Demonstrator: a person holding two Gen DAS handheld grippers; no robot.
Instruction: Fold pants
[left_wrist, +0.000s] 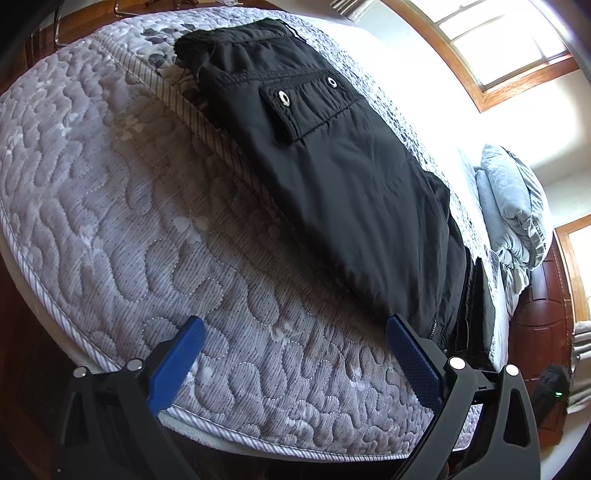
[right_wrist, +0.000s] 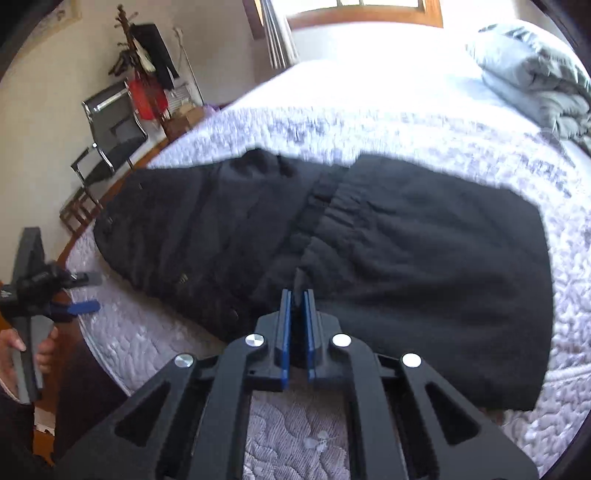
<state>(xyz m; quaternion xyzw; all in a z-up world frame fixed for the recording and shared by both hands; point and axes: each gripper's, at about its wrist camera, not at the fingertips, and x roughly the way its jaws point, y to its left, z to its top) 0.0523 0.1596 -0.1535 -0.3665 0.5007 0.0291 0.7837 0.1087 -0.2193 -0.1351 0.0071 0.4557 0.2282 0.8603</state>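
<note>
On quilted mattress: black cargo pants, legs stacked, one lengthwise fold judged done; crosswise folds remain. Right gripper pinched on the near fabric edge. Left gripper spread wide, holding nothing, beside the hem.

The pants are black woven cloth, matt and slightly crinkled, with shiny metal eyelets on a pocket flap. The mattress is pale quilted fabric, its stitched swirls giving a puffy, bumpy surface. Both grippers, left and right, are matt black plastic with blue textured pads and bright metal screw heads. The window frame is glossy varnished wood. The folded duvet looks soft and grey.
</note>
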